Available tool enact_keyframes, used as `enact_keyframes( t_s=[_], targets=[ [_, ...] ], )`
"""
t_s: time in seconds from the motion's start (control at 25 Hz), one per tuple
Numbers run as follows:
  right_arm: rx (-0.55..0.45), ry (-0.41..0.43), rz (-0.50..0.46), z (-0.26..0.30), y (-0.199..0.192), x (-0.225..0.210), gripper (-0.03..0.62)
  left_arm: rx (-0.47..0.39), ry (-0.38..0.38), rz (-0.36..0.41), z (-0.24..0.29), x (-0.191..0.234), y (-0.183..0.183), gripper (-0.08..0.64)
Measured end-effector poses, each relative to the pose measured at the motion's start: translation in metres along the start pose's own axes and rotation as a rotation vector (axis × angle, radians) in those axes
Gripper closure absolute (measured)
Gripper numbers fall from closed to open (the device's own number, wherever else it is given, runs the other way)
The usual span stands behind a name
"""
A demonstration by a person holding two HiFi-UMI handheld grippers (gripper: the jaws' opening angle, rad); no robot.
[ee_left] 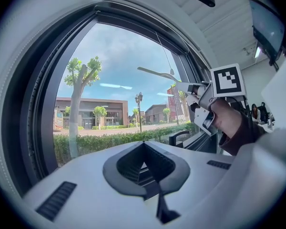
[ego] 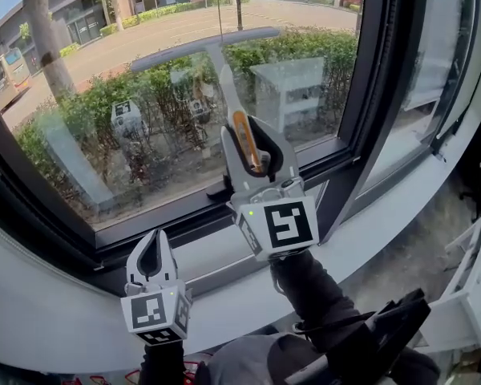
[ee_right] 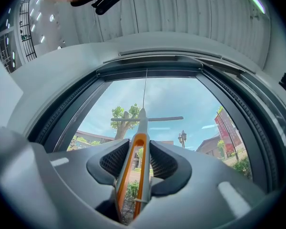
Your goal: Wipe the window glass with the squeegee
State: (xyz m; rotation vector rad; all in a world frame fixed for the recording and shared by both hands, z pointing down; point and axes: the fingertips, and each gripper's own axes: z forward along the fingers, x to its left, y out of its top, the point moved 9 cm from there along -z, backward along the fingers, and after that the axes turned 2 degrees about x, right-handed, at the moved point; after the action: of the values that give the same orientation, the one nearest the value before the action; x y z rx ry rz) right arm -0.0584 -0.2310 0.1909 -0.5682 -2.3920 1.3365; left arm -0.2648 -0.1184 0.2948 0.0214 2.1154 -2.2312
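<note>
The squeegee has a grey and orange handle [ego: 241, 137] and a long grey blade [ego: 204, 45] that lies across the upper part of the window glass [ego: 104, 103]. My right gripper [ego: 252, 131] is shut on the handle and held up in front of the pane. In the right gripper view the handle [ee_right: 133, 175] runs between the jaws of the right gripper [ee_right: 139, 144] up to the blade [ee_right: 148, 119]. My left gripper [ego: 150, 253] is shut and empty, low over the white sill [ego: 56, 327]. The left gripper view shows the left gripper [ee_left: 144, 144], with the blade [ee_left: 155, 72] up to the right.
A dark window frame [ego: 385, 79] borders the pane, and a second pane [ego: 433, 62] lies to its right. A black window handle [ego: 220, 189] sits on the lower frame. White furniture [ego: 465, 303] stands at the lower right. Trees, hedges and buildings show outside.
</note>
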Motion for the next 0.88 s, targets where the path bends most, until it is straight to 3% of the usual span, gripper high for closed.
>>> enact_keyframes(
  t_s=[0.88],
  targets=[
    [0.09,0.006,0.004,-0.033,-0.031,0.006,0.462,0.0,-0.029,0.001,-0.005,-0.018,-0.001,0.561]
  ],
)
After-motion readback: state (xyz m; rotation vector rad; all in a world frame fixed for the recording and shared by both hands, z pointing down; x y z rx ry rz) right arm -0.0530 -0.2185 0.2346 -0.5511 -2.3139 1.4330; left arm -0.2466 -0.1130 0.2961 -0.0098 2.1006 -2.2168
